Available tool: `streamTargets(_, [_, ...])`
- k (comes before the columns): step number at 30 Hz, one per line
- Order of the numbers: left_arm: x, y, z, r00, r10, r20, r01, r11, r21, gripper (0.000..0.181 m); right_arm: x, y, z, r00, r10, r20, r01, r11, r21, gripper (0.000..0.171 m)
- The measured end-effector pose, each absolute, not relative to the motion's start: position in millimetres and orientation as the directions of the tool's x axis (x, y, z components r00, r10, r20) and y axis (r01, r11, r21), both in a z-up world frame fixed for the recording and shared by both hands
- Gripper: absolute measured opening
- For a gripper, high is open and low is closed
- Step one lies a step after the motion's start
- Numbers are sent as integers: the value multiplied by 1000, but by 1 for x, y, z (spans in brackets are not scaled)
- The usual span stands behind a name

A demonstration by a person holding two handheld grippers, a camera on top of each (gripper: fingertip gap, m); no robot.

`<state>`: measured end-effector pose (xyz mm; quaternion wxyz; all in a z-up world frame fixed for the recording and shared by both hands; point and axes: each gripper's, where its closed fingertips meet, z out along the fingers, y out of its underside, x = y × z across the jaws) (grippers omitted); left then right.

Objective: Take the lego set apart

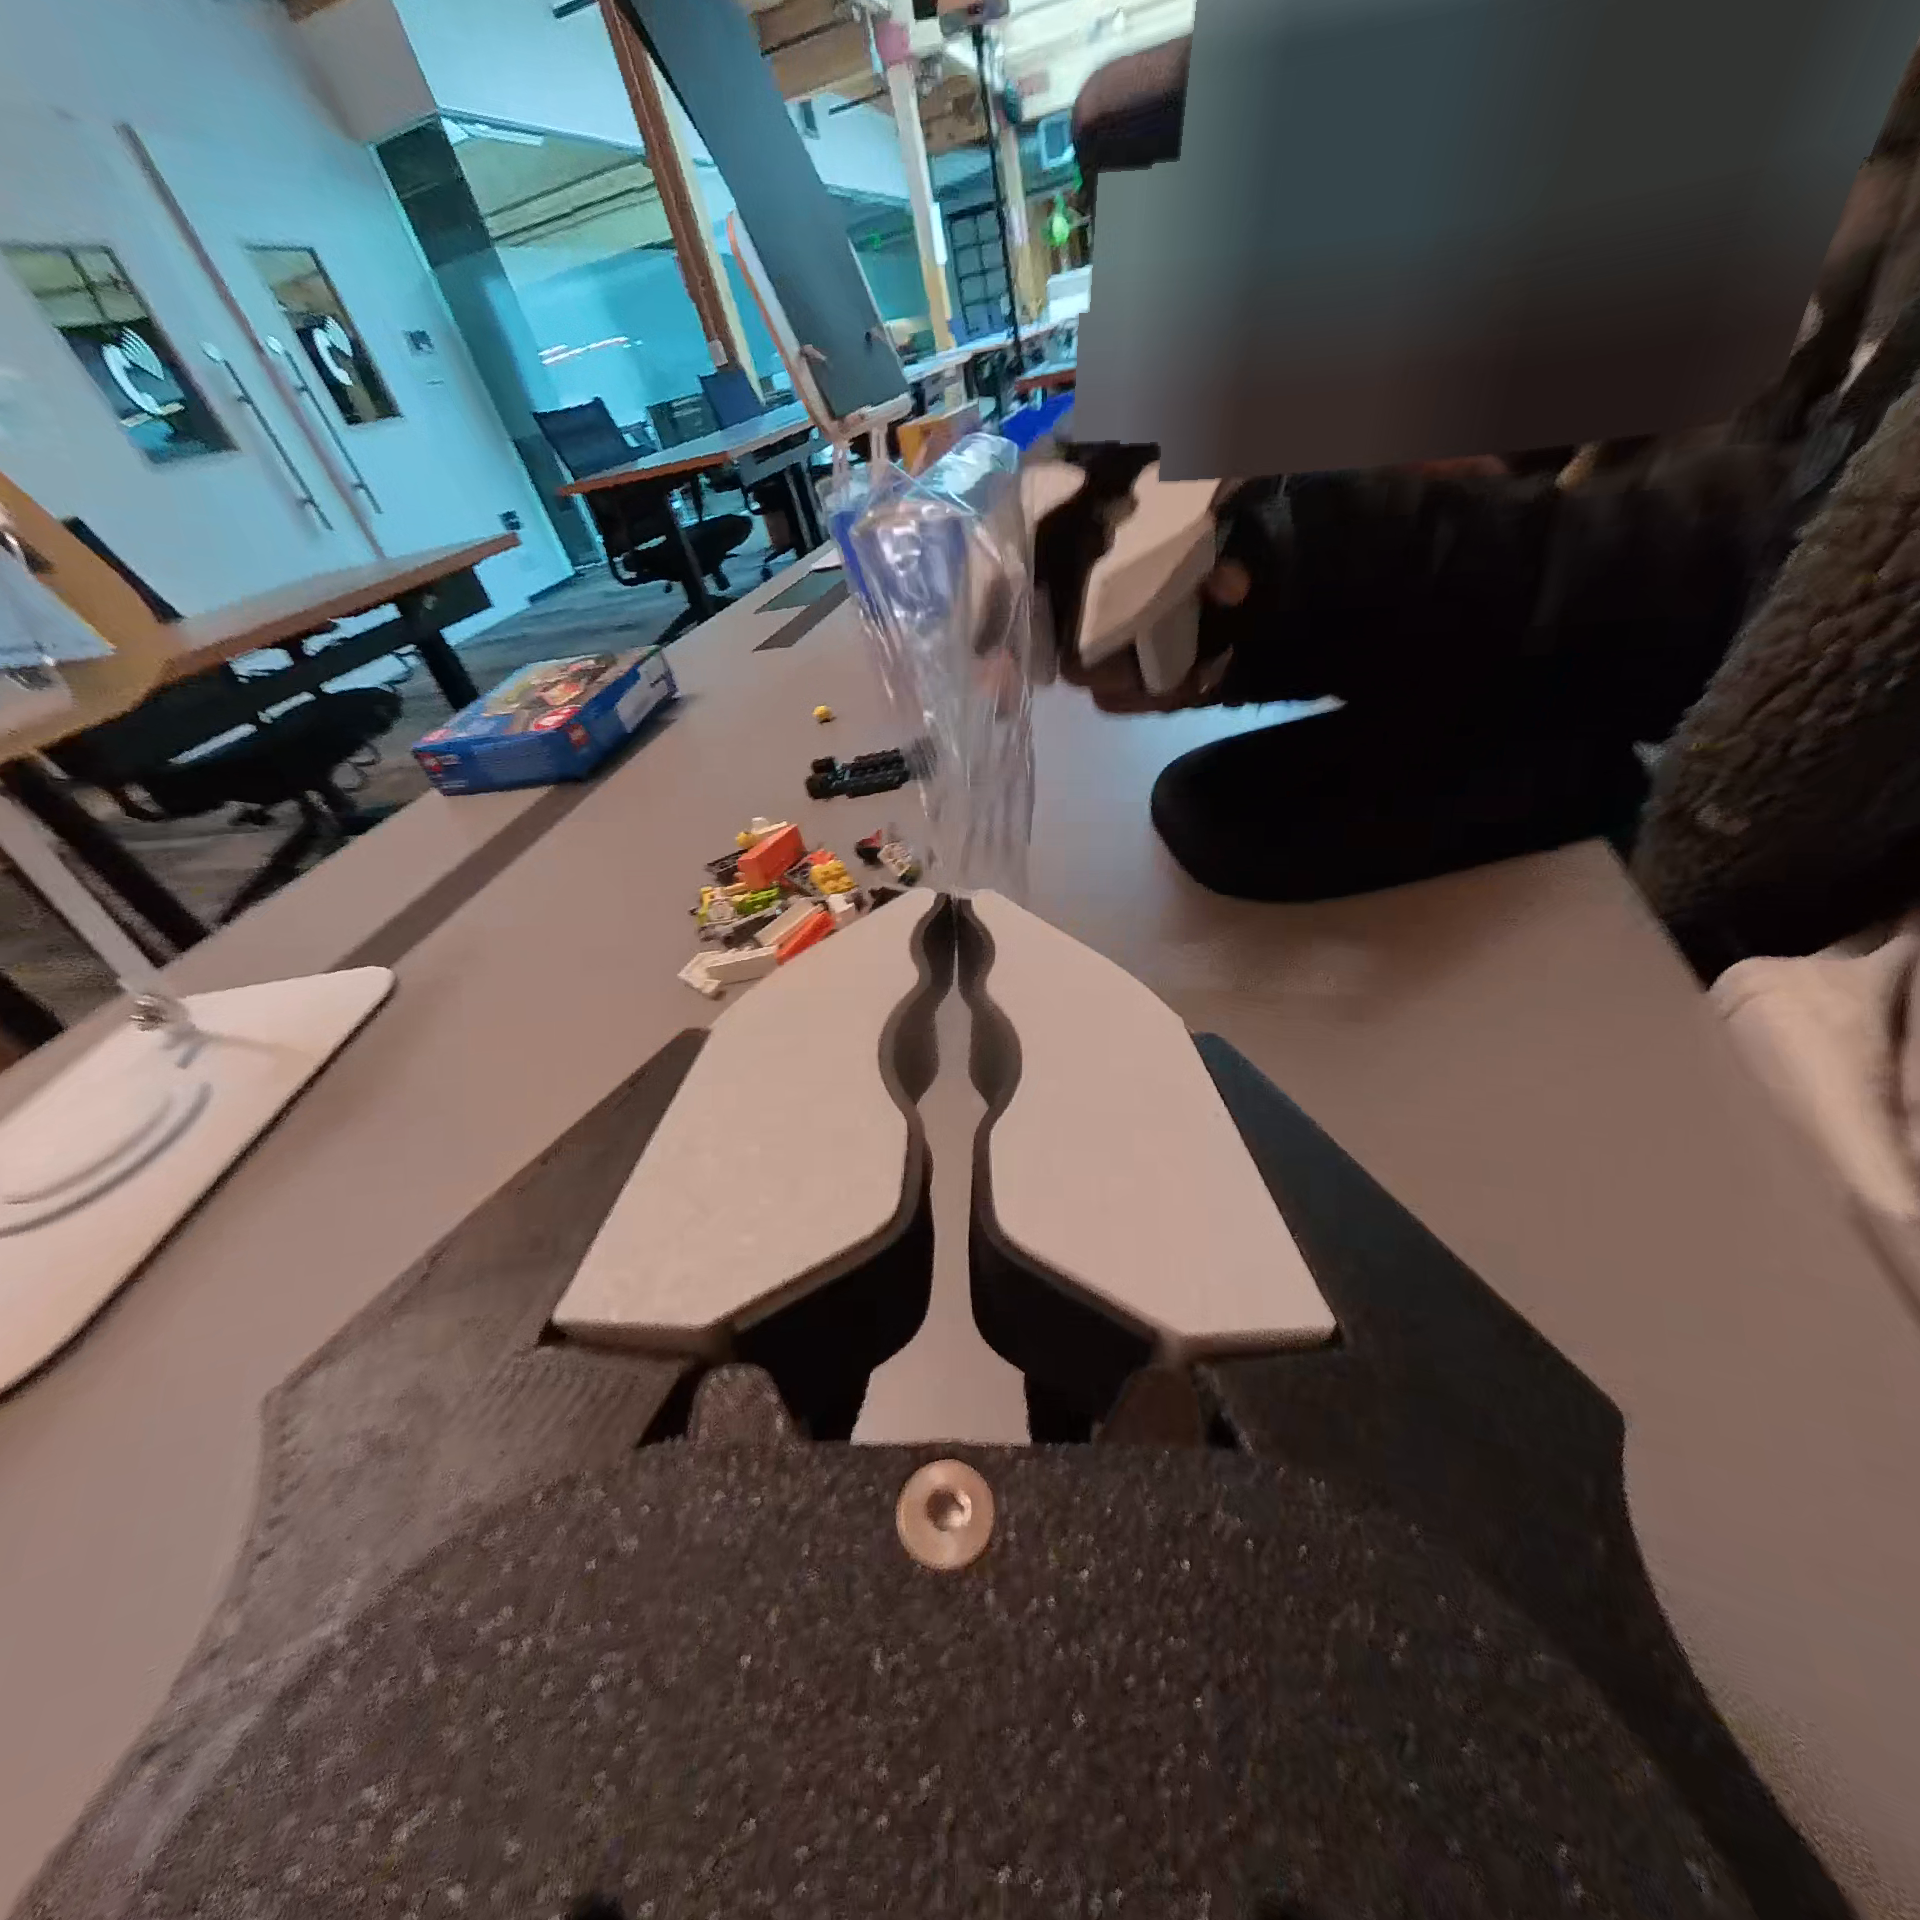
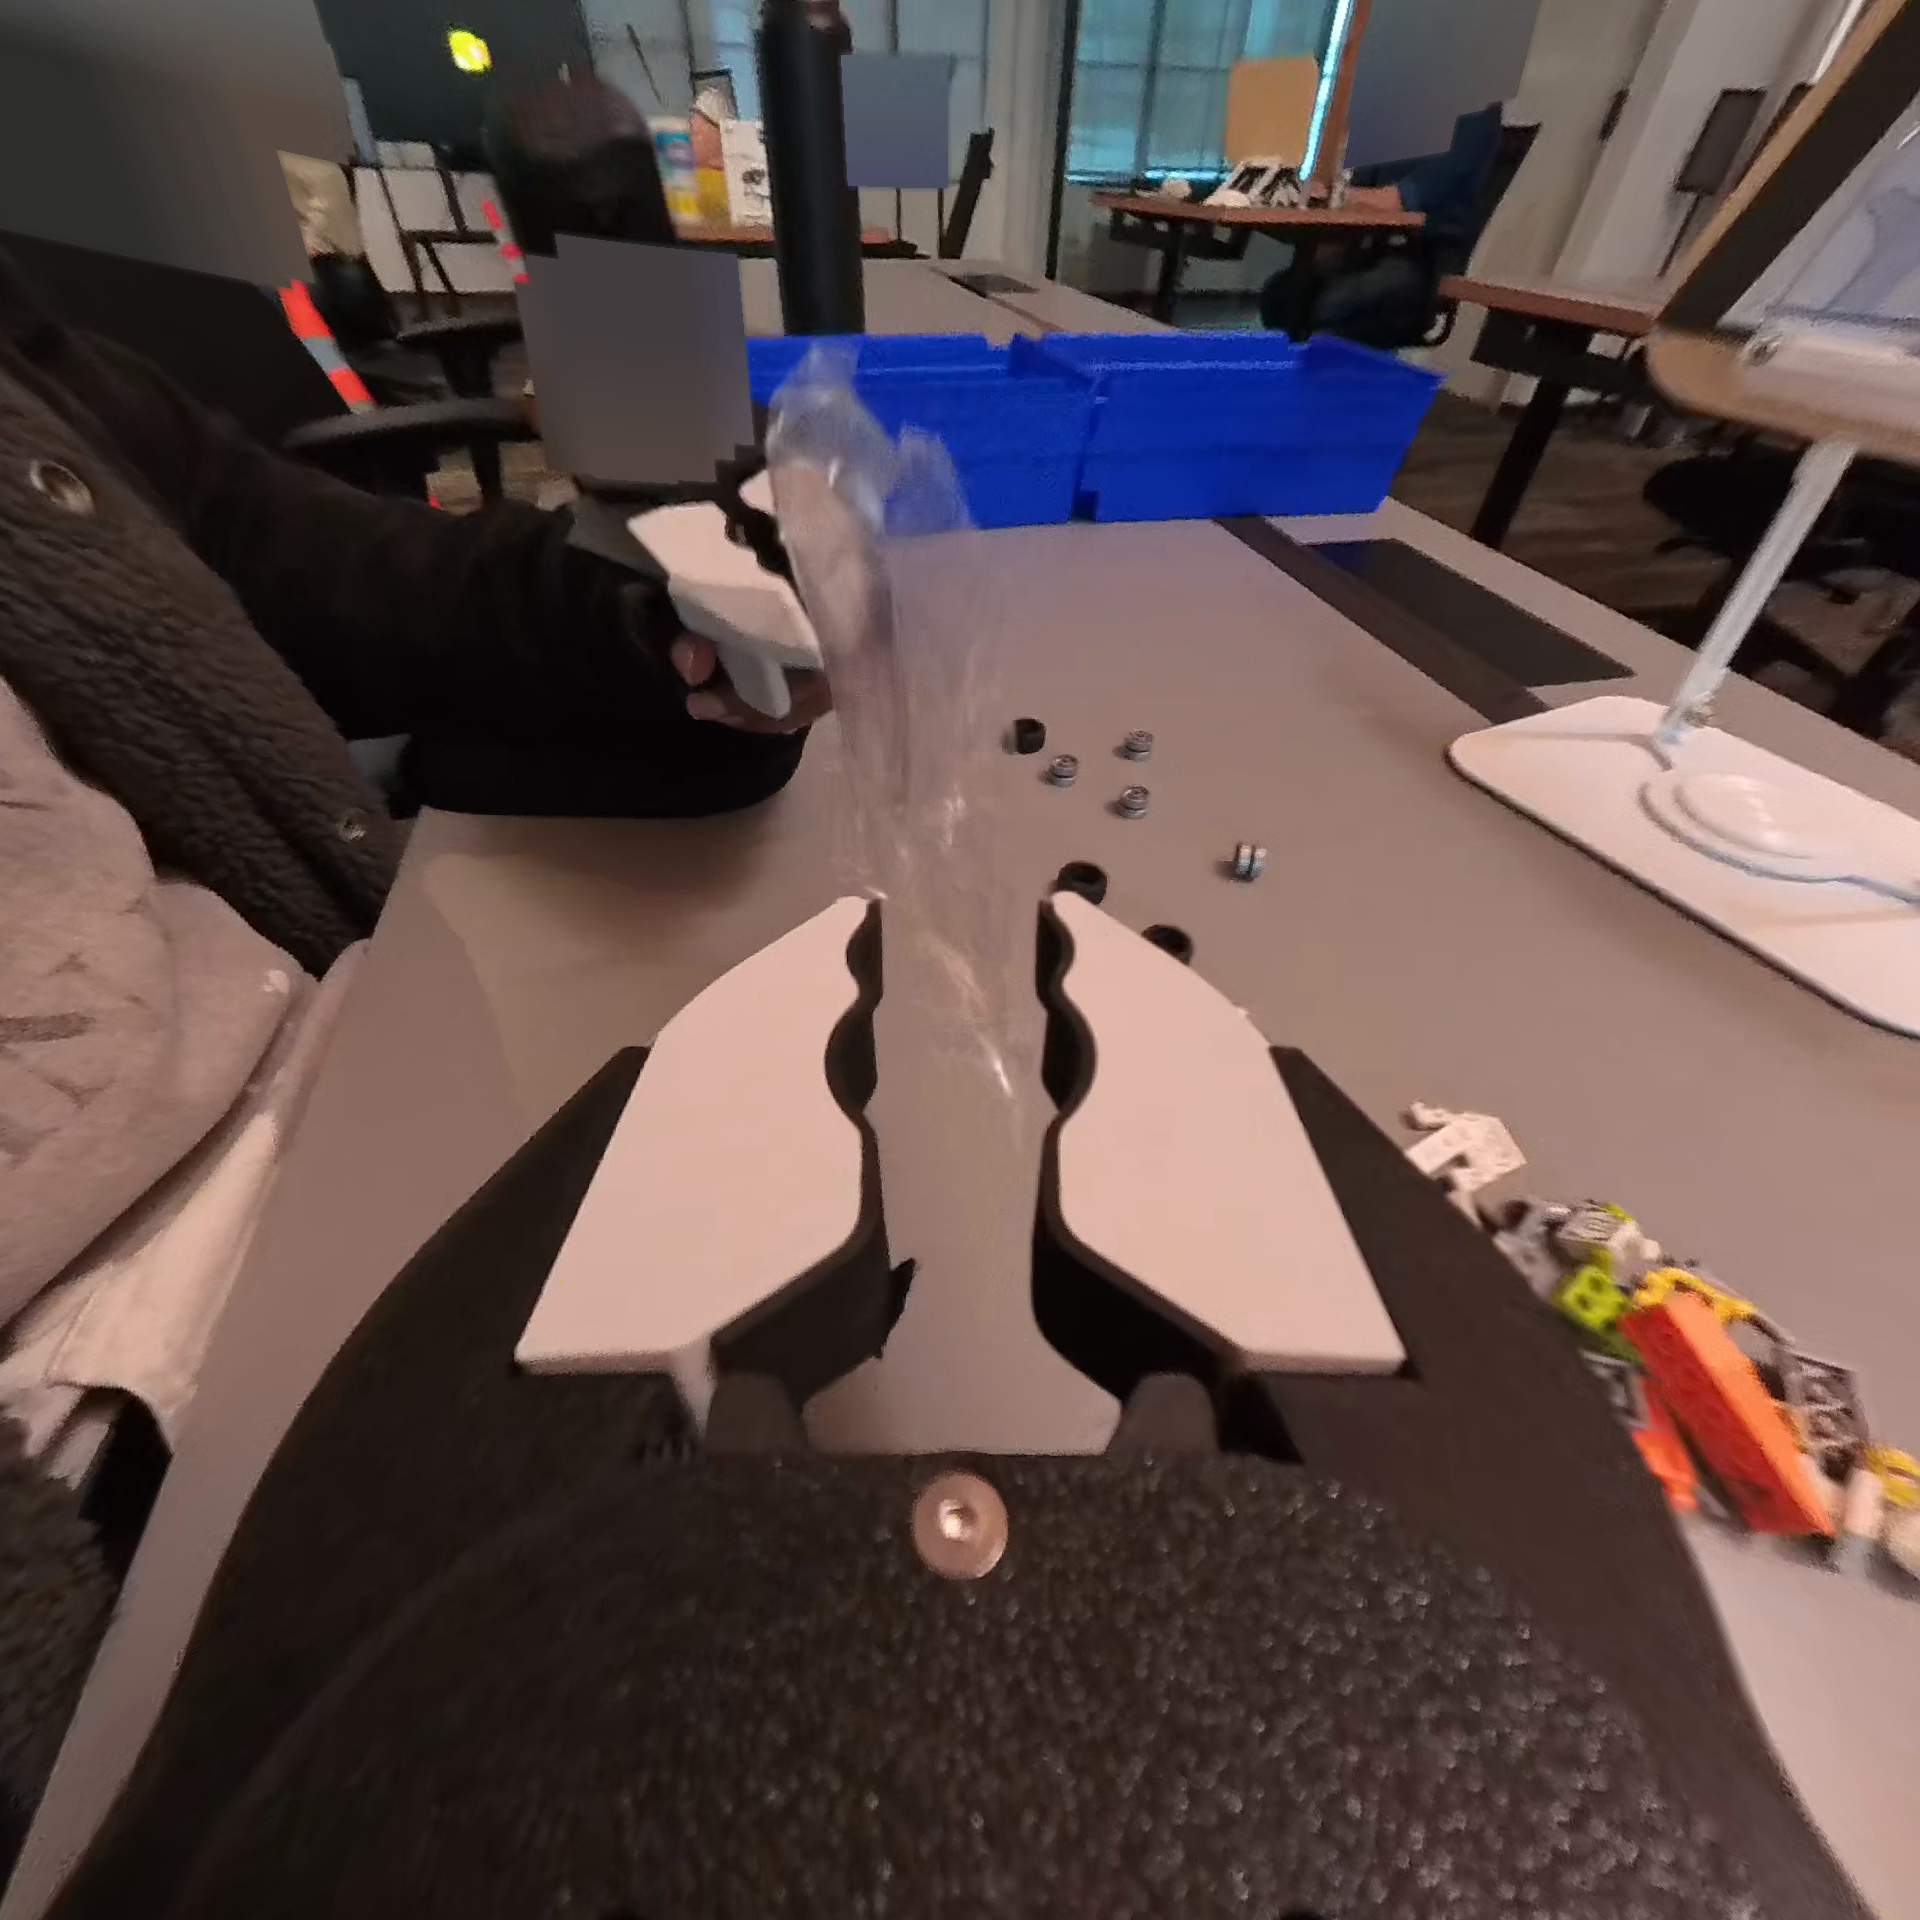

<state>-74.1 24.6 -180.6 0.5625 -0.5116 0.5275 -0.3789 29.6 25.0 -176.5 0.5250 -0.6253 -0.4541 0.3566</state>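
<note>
Left claw [image 1: 954, 914]: fingers pressed together at the tips on the lower edge of a clear plastic bag [image 1: 951, 665], which stands upright above the grey surface [image 1: 1299, 1091]. Right claw [image 2: 956, 914]: fingers apart, with the bag's film [image 2: 883, 665] running between them; whether the pads touch it cannot be told, and motion blur softens the bag in both views.

Lego set: already largely in pieces. A heap of loose bricks [image 1: 779, 904], orange, yellow, lime and white, lies on the surface just beyond the left claw's tips; the right wrist view shows the same heap [image 2: 1725, 1382] at its lower right. A black chassis-like assembly [image 1: 857, 774] lies farther off, with one small yellow piece [image 1: 824, 713] past it. Small grey wheel hubs [image 2: 1132, 800] and black tyres [image 2: 1081, 878] are scattered ahead of the right claw. The blue set box [image 1: 551, 727] rests near the surface's far edge, and blue bins [image 2: 1195, 426] stand at the back.

Step in hand, by judgement: handling the bag, probably to open it or hold it for the loose parts, with disassembly nearly complete. The next move likely calls for the right claw to close on the film opposite the left grip, firmly enough that the thin, slippery plastic does not slide out.
</note>
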Motion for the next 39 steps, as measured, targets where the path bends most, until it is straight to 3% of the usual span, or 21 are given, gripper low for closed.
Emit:
streamTargets(4, [-73, 28, -191, 182, -936, -301, -191, 266, -945, 0, 37, 21, -148, 356, 919, 167, 270, 70, -960, 29])
streamTargets(9, [-70, 27, -201, 170, -909, -380, -259, 331, -907, 0, 24, 15, -139, 300, 913, 275, 441, 123, -889, 0])
streamTargets(22, [-70, 22, -206, 148, -888, -436, -291, 382, -877, 0, 20, 16, -179, 141, 965, 223, 678, 69, -731, 0])
streamTargets(29, [-68, 17, -208, 124, -880, -459, -297, 409, -863, 0, 22, 29, -187, 187, 963, 195, 719, 1, -695, 0])
streamTargets(37, [-64, 12, -216, 89, -876, -473, -324, 424, -846, 1, 9, 14, -205, 142, 990, -23, 727, -120, -676, 0])
streamTargets(39, [-64, 13, -219, 96, -890, -445, -340, 391, -855, 0, 6, 16, -211, 113, 992, 53, 760, -52, -648, 0])
